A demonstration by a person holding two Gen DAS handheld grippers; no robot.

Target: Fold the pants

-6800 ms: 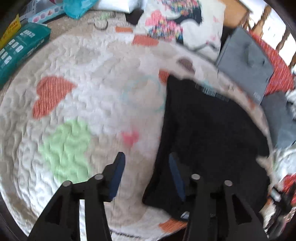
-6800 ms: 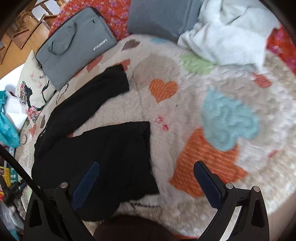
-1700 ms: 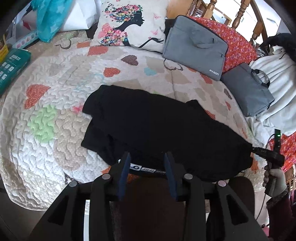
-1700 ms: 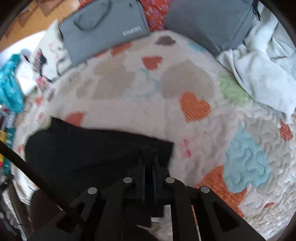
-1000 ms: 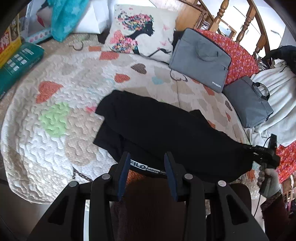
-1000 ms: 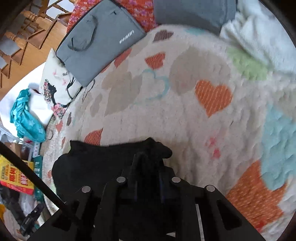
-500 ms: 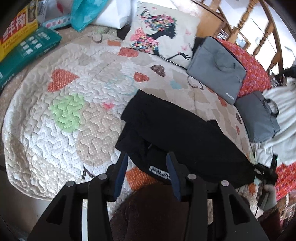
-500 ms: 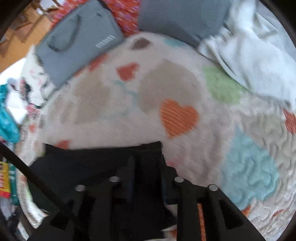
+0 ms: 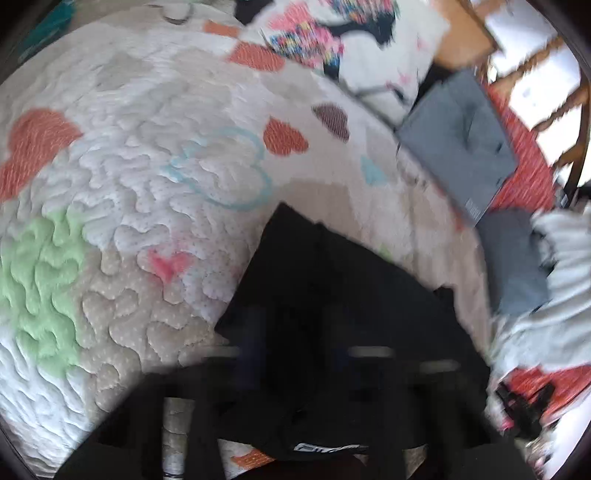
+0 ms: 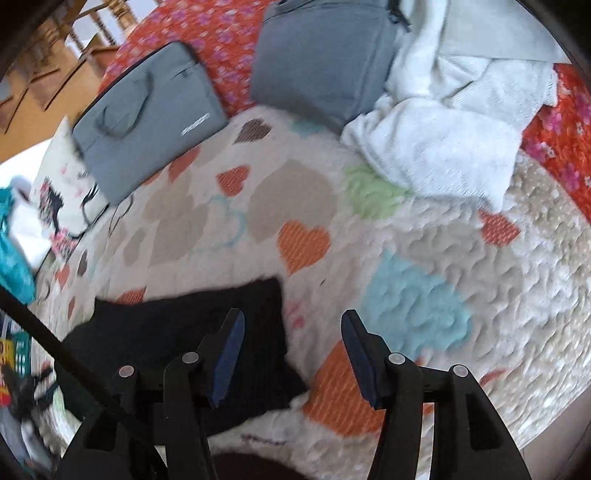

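Observation:
The black pants (image 9: 343, 314) lie folded lengthwise on the heart-patterned quilt (image 9: 129, 206), waistband with a white logo at the near edge. The left wrist view is heavily blurred; my left gripper (image 9: 299, 354) shows only as dark smears over the pants, so its state is unclear. In the right wrist view the leg end of the pants (image 10: 207, 332) lies flat on the quilt (image 10: 461, 258). My right gripper (image 10: 291, 354) is open and empty, its left finger over the pants' end, its right finger over bare quilt.
Two grey laptop bags (image 10: 147, 118) (image 10: 325, 55) lie on a red floral cover at the far side. A white towel (image 10: 443, 133) is bunched at the right. A printed pillow (image 9: 351, 33) lies at the far end.
My right gripper has opened and let go of the pants' leg end, which now lies on the quilt. My left gripper has moved fast, blurring its view.

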